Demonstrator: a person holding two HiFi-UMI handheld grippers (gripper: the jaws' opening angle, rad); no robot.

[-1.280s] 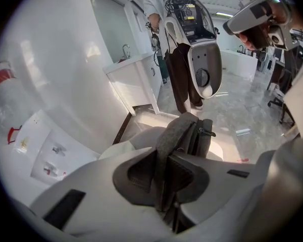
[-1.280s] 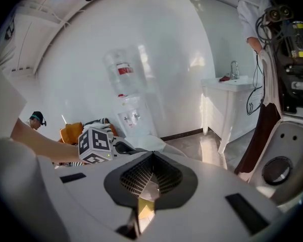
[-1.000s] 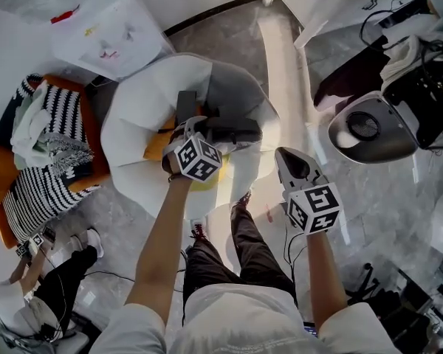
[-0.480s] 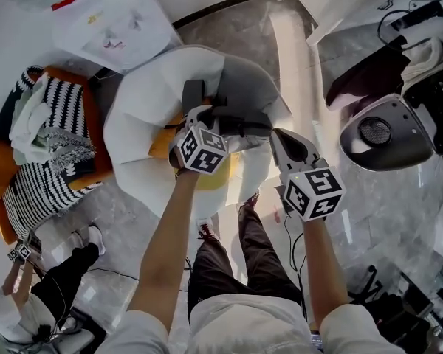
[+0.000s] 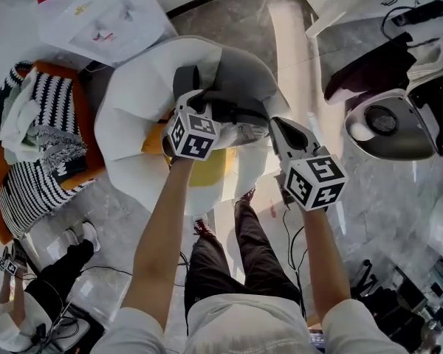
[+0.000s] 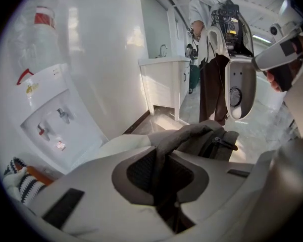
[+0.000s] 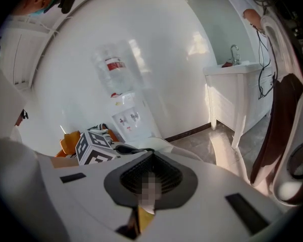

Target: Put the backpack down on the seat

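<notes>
Head camera sat above the person and looked steeply down, close over the left gripper (image 5: 210,109), the right gripper (image 5: 277,127) and the white chair (image 5: 133,116). Each gripper camera rode just behind its own jaws and looked along them, the jaws filling the lower frame. Both gripper views took in the water dispenser (image 6: 50,120) and the sink counter (image 6: 164,77) at the wall; the chair appeared in all three views.
</notes>
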